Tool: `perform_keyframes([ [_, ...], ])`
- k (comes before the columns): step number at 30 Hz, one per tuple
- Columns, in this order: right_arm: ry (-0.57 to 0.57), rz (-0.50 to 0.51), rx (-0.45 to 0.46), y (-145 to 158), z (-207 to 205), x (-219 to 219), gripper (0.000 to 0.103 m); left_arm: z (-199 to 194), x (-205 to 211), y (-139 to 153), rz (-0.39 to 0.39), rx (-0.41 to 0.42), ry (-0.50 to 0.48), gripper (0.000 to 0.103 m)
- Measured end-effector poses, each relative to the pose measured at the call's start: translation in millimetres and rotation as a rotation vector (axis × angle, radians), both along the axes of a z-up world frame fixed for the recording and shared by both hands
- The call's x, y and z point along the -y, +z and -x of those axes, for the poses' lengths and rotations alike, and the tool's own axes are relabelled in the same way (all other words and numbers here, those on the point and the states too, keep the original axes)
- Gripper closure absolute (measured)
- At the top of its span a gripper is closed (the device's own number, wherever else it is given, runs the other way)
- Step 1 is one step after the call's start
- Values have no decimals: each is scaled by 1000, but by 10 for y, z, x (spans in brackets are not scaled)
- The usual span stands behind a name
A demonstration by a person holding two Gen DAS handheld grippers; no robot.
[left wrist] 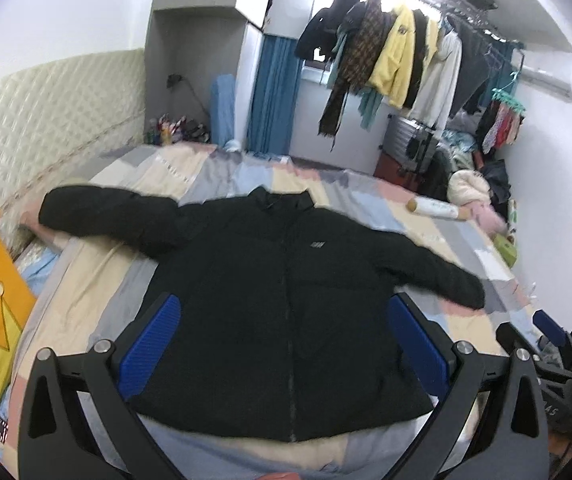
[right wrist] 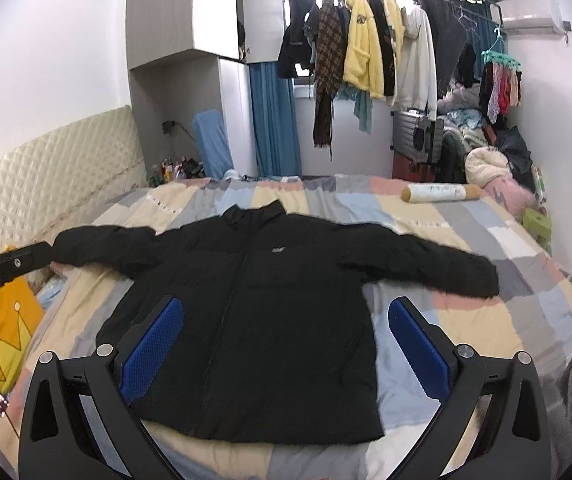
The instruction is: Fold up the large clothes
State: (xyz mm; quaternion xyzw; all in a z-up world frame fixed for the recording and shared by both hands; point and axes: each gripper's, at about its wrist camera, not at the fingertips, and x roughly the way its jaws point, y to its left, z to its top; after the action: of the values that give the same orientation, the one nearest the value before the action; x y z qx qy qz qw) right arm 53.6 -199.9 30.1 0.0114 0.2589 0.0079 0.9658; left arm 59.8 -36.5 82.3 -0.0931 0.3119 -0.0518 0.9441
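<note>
Jacket (left wrist: 286, 300) flat on bed (left wrist: 98, 280), sleeves spread, no fold made. Left gripper (left wrist: 286, 344), right gripper (right wrist: 286, 344): fingers apart, empty. All folding left.

A home bedroom: a bed (right wrist: 465, 240) with a patchwork cover, a quilted headboard (right wrist: 46, 168) at its left end, and beyond it a rail of hanging clothes (right wrist: 369, 56) beside a wardrobe (right wrist: 190, 60).

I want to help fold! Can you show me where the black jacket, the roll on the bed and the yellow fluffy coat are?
black jacket (right wrist: 254, 320): right wrist view, on its chest.
roll (right wrist: 437, 193): right wrist view, on its white middle.
yellow coat (right wrist: 361, 56): right wrist view, on its front, hanging on the rack.
</note>
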Motion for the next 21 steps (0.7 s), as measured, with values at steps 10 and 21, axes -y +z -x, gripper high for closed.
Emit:
perform_keyframes([
  [10, -48, 15, 72, 16, -346, 442, 0, -278, 284, -25, 17, 104, -131, 0],
  [21, -149, -48, 100, -599, -951, 1389, 0, -681, -91, -907, -35, 102, -93, 0],
])
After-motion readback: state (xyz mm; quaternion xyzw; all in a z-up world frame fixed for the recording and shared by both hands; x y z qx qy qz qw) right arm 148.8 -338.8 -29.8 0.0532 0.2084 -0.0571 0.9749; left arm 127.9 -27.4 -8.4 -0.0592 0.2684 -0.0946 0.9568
